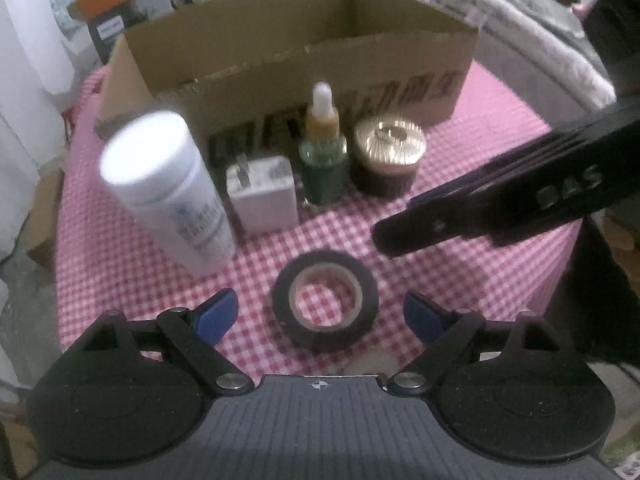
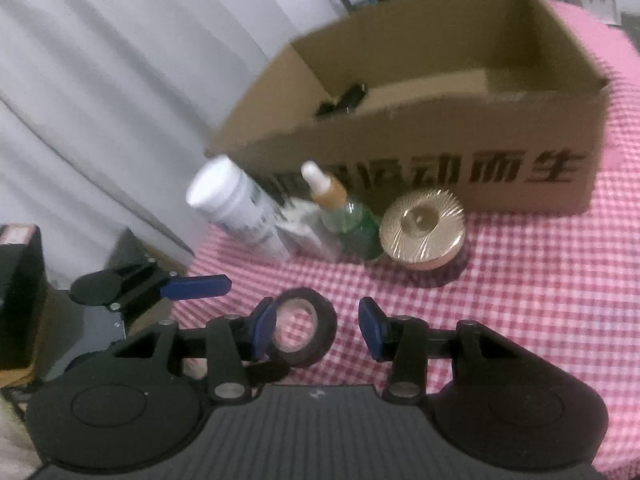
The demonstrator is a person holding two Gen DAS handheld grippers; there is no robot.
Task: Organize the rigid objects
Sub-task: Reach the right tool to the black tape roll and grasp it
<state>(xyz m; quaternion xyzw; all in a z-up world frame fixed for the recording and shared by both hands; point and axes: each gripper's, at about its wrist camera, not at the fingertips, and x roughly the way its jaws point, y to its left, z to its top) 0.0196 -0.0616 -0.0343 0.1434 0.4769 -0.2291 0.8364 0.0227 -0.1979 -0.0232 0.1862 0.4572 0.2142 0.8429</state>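
The left gripper (image 1: 320, 312) stands wide open above a roll of black tape (image 1: 325, 300), which lies flat on the pink checked cloth (image 1: 480, 280) – the blue fingers (image 1: 216, 314) do not touch it. Behind stand a white bottle (image 1: 168, 188), a charger (image 1: 262, 196), a dropper bottle (image 1: 323, 152), a gold-lidded jar (image 1: 388, 156) and a cardboard box (image 1: 304, 64). The right gripper's black body (image 1: 500, 200) reaches in from the right.

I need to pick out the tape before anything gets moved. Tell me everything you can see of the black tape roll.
The black tape roll is a dark ring with a pale inner core, the checked tablecloth showing through its hole. It lies flat on the cloth, in front of the row of small items and outside the cardboard box. The left gripper hangs open on either side of it, not visibly touching. The right gripper, also open, is close by.
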